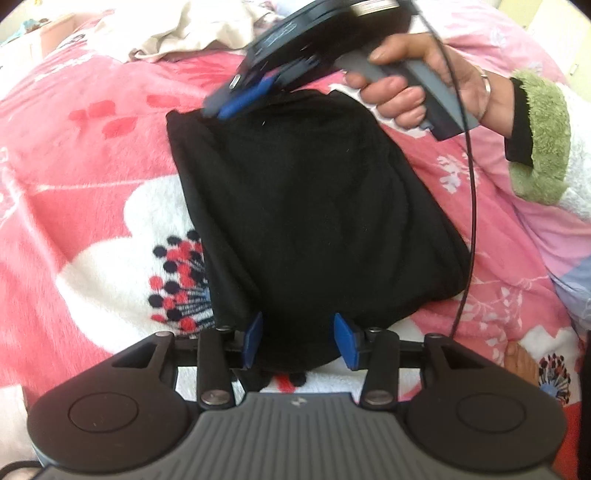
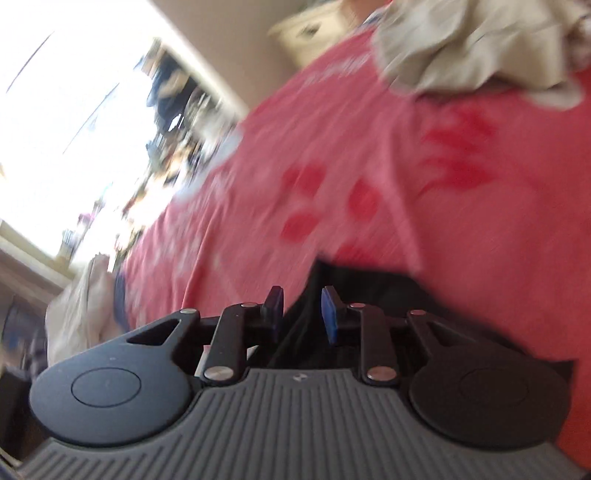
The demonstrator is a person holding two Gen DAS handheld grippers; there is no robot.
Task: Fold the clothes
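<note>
A folded black garment (image 1: 314, 206) lies on a pink flowered blanket (image 1: 92, 147). My left gripper (image 1: 300, 341) is at the garment's near edge. Its blue pads stand well apart with black cloth lying between them, and I see no pinch. My right gripper (image 1: 221, 107), held by a hand (image 1: 406, 85), reaches the garment's far left corner. In the blurred right wrist view, that gripper (image 2: 303, 310) shows a narrow gap between its pads, and the black garment (image 2: 369, 284) lies under and just beyond them.
A heap of beige clothes (image 1: 184, 33) lies at the far side of the bed, also in the right wrist view as beige clothes (image 2: 472, 44). A black cable (image 1: 472, 184) hangs down past the garment's right side. A green fuzzy sleeve cuff (image 1: 543, 140) is at the right.
</note>
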